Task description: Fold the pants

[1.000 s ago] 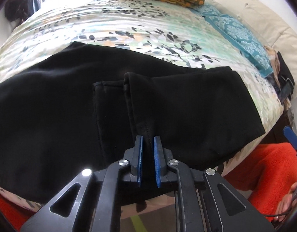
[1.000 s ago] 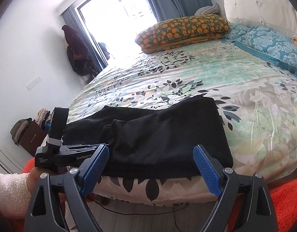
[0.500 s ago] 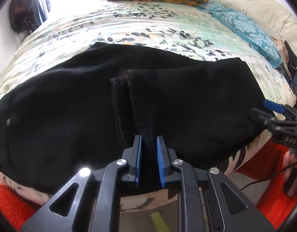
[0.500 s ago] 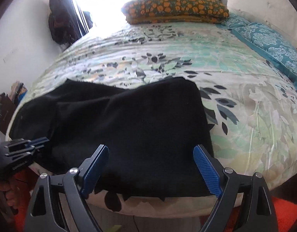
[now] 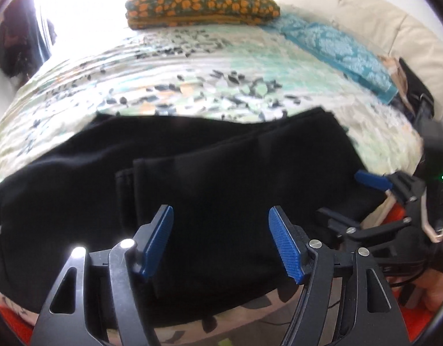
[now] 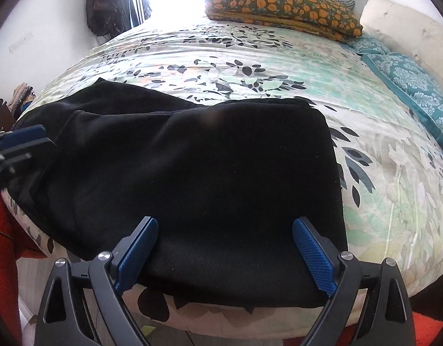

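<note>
you're hovering both tools open over the black pants (image 5: pixel 221 178), lying centre frame on the bed (image 5: pixel 192 66) edge, long axis left-right. left gripper (image 5: pixel 220 240) has just been widening, nothing pinched; right gripper (image 6: pixel 224 255) is gaping wide, nearer the right folded end.

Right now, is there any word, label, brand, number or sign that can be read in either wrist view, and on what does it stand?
None can be read in either view.
The black pants show no tag or print.
The bedspread and pillows bear patterns only.
The right gripper, seen from the left wrist view, shows a green light but no lettering.
</note>
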### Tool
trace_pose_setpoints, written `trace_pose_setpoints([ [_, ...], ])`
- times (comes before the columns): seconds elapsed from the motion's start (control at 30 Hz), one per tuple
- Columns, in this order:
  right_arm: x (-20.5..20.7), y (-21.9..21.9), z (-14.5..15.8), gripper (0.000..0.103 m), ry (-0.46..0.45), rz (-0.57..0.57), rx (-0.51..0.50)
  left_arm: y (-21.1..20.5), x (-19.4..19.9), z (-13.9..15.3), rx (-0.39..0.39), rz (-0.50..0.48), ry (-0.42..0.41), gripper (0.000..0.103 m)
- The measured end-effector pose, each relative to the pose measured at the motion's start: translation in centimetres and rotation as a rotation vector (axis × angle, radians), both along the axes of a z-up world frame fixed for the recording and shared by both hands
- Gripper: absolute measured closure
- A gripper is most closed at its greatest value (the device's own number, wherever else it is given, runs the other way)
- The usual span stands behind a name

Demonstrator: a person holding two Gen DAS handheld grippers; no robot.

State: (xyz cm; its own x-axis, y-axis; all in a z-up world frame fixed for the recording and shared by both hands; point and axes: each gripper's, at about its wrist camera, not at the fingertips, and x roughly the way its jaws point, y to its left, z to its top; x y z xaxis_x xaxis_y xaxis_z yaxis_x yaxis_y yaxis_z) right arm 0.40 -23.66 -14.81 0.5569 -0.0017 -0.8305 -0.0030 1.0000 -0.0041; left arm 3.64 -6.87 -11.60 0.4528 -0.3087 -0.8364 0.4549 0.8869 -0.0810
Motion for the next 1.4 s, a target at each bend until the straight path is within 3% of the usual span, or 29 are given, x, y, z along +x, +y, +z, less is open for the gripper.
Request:
trace_pose_setpoints([
  [0.07,-0.3,-0.3,0.4,0.009,-0.013,-0.002,0.012,0.3,0.9,-2.0,0.027,0.041,0.061,0.039],
  [0.17,-1.3,-2.0,2.1,0.009,-0.081,-0.061,0.044,0.9,0.5,-2.3,0.008,0.046,0.055,0.039],
  [0.37,-2.4,-7.9,3.2,0.009,-0.142,-0.299,0.183,0.1,-0.1,-2.5,0.039,0.017,0.041,0.027],
  [0.47,-2.7,-9.0,3.2,0.009,-0.149,-0.352,0.215,0.3,-0.4,-1.8,0.028,0.029,0.041,0.026],
  [0.63,-2.9,-8.4,4.2,0.009,-0.193,-0.333,0.188,2.7,-1.3,1.1,-0.036,0.063,-0.03,0.011],
  [0.8,-2.9,-8.3,4.2,0.009,-0.198,-0.33,0.186,7.6,-0.2,2.4,-0.042,0.187,-0.047,0.011],
  [1.13,-3.1,-7.5,4.8,0.009,-0.231,-0.314,0.158,20.6,2.5,1.2,-0.05,0.54,-0.014,0.011],
  [1.4,-2.1,-4.1,5.0,0.009,-0.236,-0.219,0.071,25.5,2.0,-0.1,-0.049,0.642,-0.016,0.011],
])
